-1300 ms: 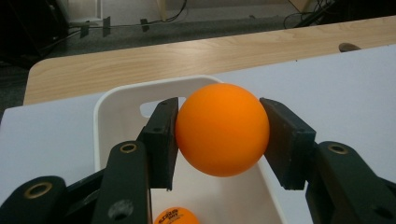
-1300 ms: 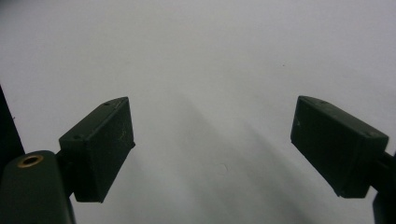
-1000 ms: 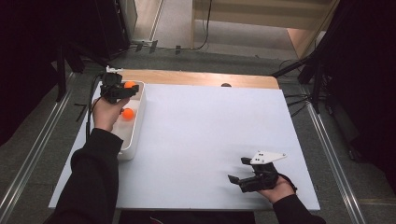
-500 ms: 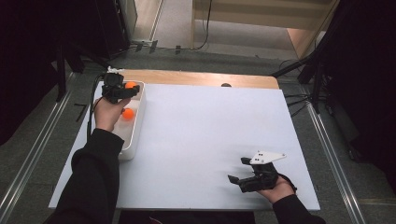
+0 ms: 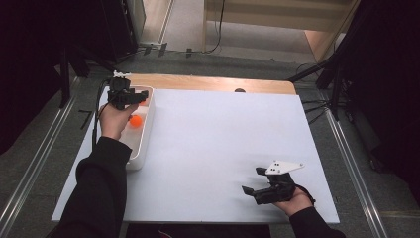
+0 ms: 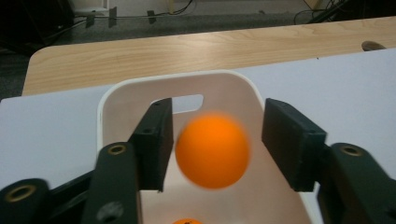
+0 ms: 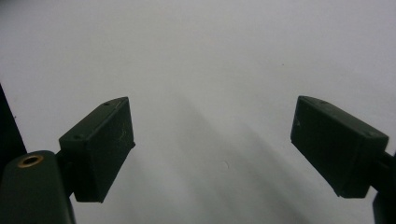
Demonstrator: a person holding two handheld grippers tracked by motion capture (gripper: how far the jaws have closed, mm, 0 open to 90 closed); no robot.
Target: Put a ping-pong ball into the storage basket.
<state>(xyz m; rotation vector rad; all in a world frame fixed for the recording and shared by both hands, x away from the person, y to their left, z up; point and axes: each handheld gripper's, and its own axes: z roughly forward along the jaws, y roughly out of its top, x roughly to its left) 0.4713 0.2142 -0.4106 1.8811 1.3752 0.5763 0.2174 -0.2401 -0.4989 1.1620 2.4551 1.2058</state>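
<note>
In the left gripper view an orange ball (image 6: 212,150), blurred, hangs between the jaws of my left gripper (image 6: 217,133) with a gap on its right side; the jaws stand apart over the far end of a white bin (image 6: 140,86). From the high view the left gripper (image 5: 122,94) is above the bin (image 5: 138,158) at the table's left edge, and a second orange ball (image 5: 135,120) lies inside. My right gripper (image 5: 253,180) rests low near the front right of the white table top (image 5: 218,139), open with nothing between its fingers (image 7: 100,144).
A strip of bare wood (image 5: 218,84) runs along the table's far edge, with a small dark hole (image 5: 239,90) in it. Metal rails and dark stands line the floor on both sides. Another orange ball (image 6: 187,221) peeks from the bin's bottom.
My left gripper has shifted slightly left and farther back over the bin's far end, and the ball between its jaws now looks loose and blurred. The right gripper has stayed put.
</note>
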